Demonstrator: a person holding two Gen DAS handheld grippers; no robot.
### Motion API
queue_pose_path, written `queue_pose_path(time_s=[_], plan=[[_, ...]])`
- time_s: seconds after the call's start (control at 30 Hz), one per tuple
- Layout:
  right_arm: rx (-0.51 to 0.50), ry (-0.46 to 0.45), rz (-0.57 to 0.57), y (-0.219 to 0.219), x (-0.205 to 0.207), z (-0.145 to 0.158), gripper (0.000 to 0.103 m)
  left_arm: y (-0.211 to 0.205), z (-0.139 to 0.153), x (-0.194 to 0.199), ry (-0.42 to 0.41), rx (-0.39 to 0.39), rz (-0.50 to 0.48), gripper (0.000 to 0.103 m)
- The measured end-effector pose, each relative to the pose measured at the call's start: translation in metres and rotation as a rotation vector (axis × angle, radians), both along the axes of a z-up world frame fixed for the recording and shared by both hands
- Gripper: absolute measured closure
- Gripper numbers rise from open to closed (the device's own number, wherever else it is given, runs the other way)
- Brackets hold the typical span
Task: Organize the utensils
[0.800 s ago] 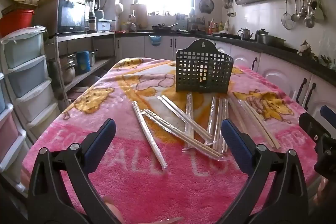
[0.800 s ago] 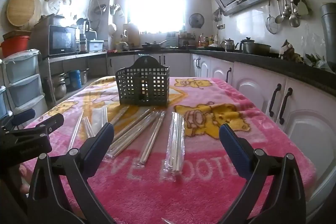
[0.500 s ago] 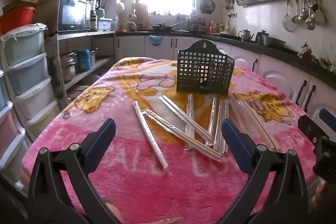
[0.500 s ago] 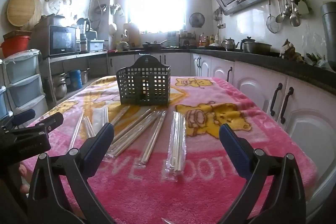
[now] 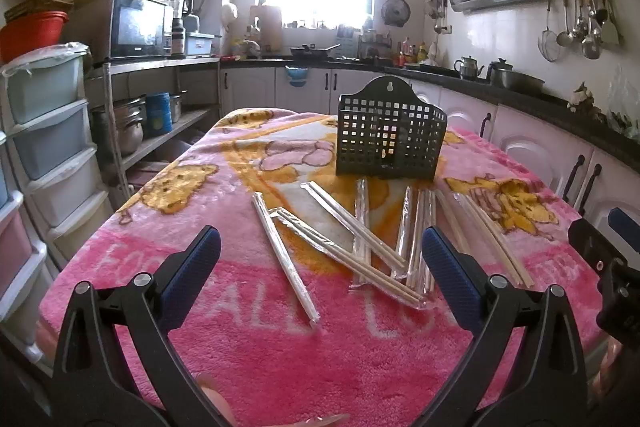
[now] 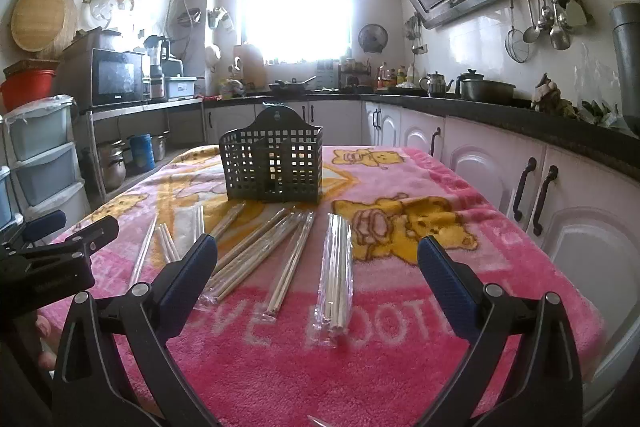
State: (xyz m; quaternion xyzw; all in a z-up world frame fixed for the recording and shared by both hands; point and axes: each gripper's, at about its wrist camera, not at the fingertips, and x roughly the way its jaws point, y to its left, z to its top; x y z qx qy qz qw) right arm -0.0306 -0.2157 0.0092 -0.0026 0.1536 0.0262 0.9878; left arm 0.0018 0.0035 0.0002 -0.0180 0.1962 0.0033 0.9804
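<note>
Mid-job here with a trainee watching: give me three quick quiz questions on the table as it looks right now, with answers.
1. True or false: the black holder already has chopsticks standing in it.
2. Which best describes the left gripper and right gripper?
A. both open, holding nothing
B. left shut on a packet
C. right shut on a packet
3. Fill in: the wrapped chopstick packets lie flat on the pink ______ in front of the holder.

Key
1. False: no chopsticks show in it; the packets are all on the table.
2. A
3. blanket
</note>
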Motion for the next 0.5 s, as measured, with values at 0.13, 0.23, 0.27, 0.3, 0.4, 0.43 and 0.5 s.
queue_pose_path(time_s=[0.13,0.23,0.27,0.3,0.4,0.43,0.5], plan=[[0.012,-0.003,0.001,-0.0064,-0.0015,0.001,0.006,-0.0003,0.0002,-0.0001,-0.001,0.0,0.001,0.011],[0.01,-0.003,0.002,-0.0069,-0.0022,0.0009,0.006,0.0003,0.0,-0.0013,-0.005,-0.004,-0.003,0.011],[0.012,0.0,0.002,-0.0068,-0.0014,0.0009,0.006,0.0003,0.0001,-0.0017,-0.007,-0.004,-0.003,0.011],[0.014,0.001,0.003,-0.0071,-0.0015,0.001,0.006,0.0,0.0,-0.0017,-0.006,-0.004,-0.003,0.011],[0.011,-0.002,0.003,-0.0064,-0.0024,0.0003,0.006,0.0,-0.0002,-0.0025,-0.005,-0.006,-0.007,0.011],[0.012,0.0,0.004,-0.0064,-0.0015,0.0004,0.006,0.0003,-0.0002,-0.0021,-0.004,-0.006,-0.007,0.011],[0.011,0.001,0.005,-0.0063,-0.0016,0.0001,0.006,0.0003,-0.0001,-0.003,-0.003,-0.005,-0.009,0.011]])
